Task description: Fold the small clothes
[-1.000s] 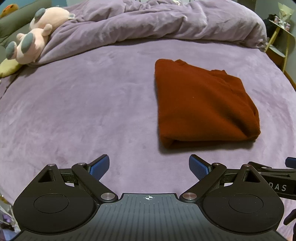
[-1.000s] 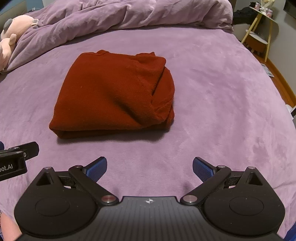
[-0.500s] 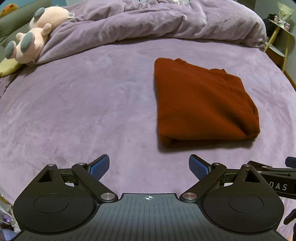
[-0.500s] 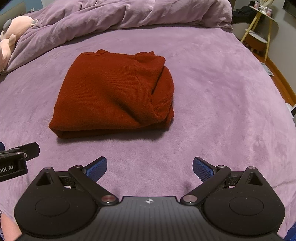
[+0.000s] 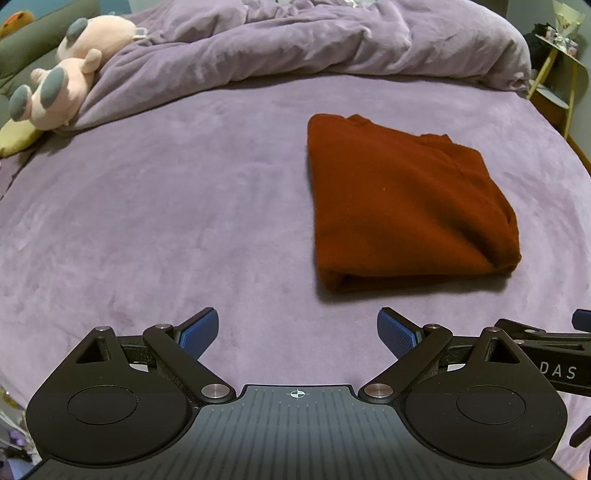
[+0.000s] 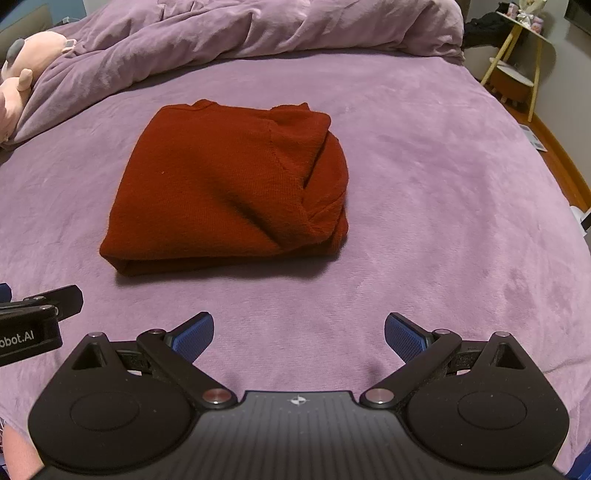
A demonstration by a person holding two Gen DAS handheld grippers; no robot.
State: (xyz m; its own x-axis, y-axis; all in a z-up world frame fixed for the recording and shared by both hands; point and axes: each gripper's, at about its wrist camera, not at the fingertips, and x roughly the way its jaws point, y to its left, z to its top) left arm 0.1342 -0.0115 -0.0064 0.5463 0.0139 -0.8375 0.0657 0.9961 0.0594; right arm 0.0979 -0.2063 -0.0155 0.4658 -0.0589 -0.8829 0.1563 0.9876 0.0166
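The left gripper (image 5: 297, 334) and right gripper (image 6: 299, 336) both hover over a purple bedspread (image 6: 424, 177), jaws spread wide, gripping nothing. From the right gripper, a folded rust-red sweater (image 6: 229, 188) lies at 11 o'clock, apart from both grippers. Its long axis runs left to right, folded edge nearest. A rumpled duvet (image 6: 258, 33) lies beyond at 12 o'clock.

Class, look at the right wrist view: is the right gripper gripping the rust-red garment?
No. The right gripper is open with nothing between its fingers, short of the folded rust-red garment, which lies untouched on the purple bedspread.
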